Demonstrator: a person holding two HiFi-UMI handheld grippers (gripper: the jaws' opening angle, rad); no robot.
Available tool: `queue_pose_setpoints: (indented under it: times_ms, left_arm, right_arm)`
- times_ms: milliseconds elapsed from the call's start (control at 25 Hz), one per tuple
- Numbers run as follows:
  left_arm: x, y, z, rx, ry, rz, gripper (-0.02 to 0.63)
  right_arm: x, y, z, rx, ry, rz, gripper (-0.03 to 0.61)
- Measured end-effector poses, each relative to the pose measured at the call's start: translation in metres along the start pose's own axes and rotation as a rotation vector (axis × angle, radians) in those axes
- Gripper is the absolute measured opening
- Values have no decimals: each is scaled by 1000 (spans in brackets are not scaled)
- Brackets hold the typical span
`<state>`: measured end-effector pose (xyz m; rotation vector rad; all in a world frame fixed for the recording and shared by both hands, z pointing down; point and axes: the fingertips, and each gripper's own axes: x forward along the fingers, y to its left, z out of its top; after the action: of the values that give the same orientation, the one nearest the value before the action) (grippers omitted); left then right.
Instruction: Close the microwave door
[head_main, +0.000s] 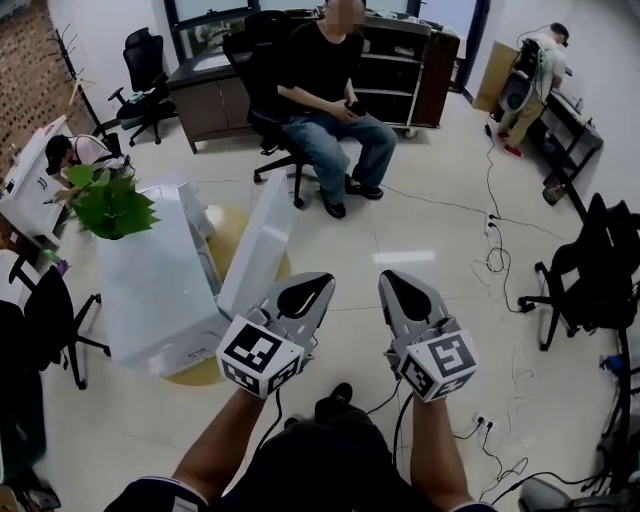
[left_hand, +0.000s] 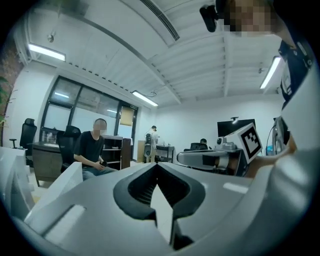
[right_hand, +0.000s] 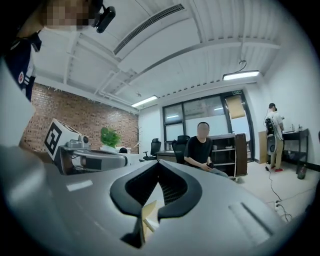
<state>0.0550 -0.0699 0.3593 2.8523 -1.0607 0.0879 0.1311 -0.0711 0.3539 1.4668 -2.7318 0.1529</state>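
In the head view a white microwave (head_main: 150, 295) stands on a low round yellowish table (head_main: 205, 372) at the left. Its white door (head_main: 258, 250) is swung open and juts out towards me. My left gripper (head_main: 318, 285) hovers just right of the door's free edge, apart from it, with its jaws shut on nothing. My right gripper (head_main: 393, 280) hangs beside it, further right, also shut and empty. The left gripper view shows the left gripper (left_hand: 158, 165) with its tips meeting and the door (left_hand: 57, 187) low at the left. In the right gripper view, the right gripper (right_hand: 159, 163) is likewise shut.
A green plant (head_main: 110, 205) sits on top of the microwave. A person sits on an office chair (head_main: 320, 110) straight ahead. A black chair (head_main: 55, 315) stands at the left and another (head_main: 595, 270) at the right. Cables (head_main: 495, 255) trail over the floor.
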Motion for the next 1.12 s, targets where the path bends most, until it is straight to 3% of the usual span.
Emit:
queue_pose_setpoints:
  times_ms: [400,840,1120]
  left_arm:
    - [93,25,-1,4,2,3,11]
    - [161,68,-10,-13,6,68,12]
    - [219,123,-17,-28,-15,130,12]
  right_arm:
    - [30,-88,-1,1,-10,-34,2]
    - [82,-152,-5,-16,0,18,2]
    - [152,-201,-5,-48,6,88,2]
